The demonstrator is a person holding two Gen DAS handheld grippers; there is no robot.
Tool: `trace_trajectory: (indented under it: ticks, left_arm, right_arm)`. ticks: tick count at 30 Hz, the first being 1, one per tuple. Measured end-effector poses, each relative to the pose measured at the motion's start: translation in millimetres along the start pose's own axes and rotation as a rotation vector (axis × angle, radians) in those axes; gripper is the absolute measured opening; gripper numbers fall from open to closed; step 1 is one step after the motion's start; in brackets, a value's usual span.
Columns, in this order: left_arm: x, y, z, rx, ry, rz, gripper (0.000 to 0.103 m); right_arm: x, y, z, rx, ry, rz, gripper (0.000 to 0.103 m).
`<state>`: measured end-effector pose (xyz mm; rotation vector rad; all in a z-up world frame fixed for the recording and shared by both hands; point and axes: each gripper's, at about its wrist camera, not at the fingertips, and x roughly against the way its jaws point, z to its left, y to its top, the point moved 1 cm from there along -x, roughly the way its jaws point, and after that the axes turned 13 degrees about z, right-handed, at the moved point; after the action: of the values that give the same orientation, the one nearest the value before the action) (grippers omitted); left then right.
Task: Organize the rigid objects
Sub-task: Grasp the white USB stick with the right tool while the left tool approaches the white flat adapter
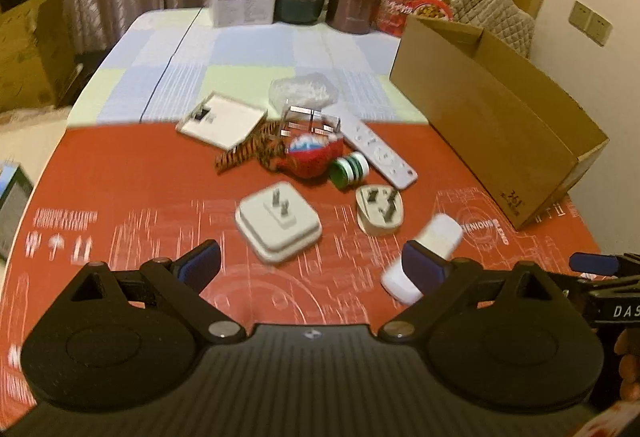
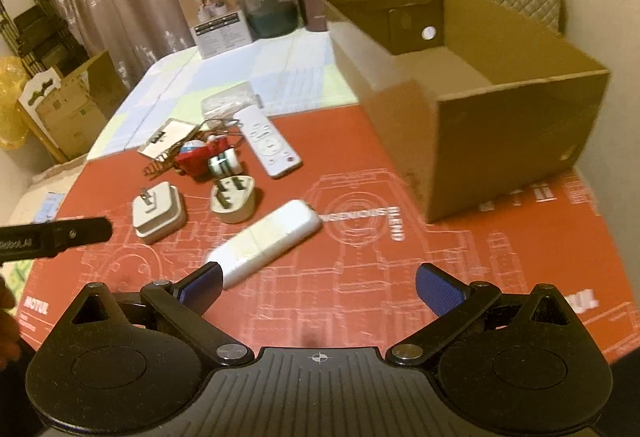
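So the box (image 2: 500,141) sits empty at upper right of the right view, on the red worktop (image 2: 360,277). Nothing is packed yet, I judge. Both claws are spread and hold nothing: right claw (image 2: 320,287), left claw (image 1: 312,261). The white bar (image 2: 266,241) lies at centre, touching the right claw's left finger; a careless nudge could skid it into the plug (image 2: 234,199) or square adapter (image 2: 158,215) beyond.

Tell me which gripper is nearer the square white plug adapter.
Left. The left gripper hovers open just short of the square white plug adapter; the right gripper sits farther off, facing the long white case.
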<state>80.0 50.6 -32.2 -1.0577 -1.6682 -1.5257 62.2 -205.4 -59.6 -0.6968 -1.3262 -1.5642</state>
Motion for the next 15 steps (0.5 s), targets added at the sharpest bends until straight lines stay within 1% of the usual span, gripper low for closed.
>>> trace_trajectory:
  ticks: [4,5,6,9,15]
  left_arm:
    - [-16.5,15.2,8.4,-0.051,0.018,0.016,0.095]
    - [-19.9,17.8,9.2,-0.063,0.018,0.013,0.095]
    - [-22.7,19.6,9.8,-0.067,0.019,0.013,0.095]
    - [-34.6,25.4,16.2,-0.057,0.003,0.017,0.095]
    - [-53.1,24.4,31.5,-0.006,-0.015,0.0,0.095]
  right_arm:
    - [-22.9,5.1,6.9,-0.026,0.032,0.016,0.1]
    - [-29.2,6.3,9.0,-0.039,0.043,0.023,0.099]
    - [-36.1,8.2,11.4,-0.048,0.053,0.03,0.094]
    - [-52.5,12.4,17.6,-0.065,0.063,0.048,0.088]
    - [-83.3,13.7,26.9,-0.111,0.093,0.079,0.081]
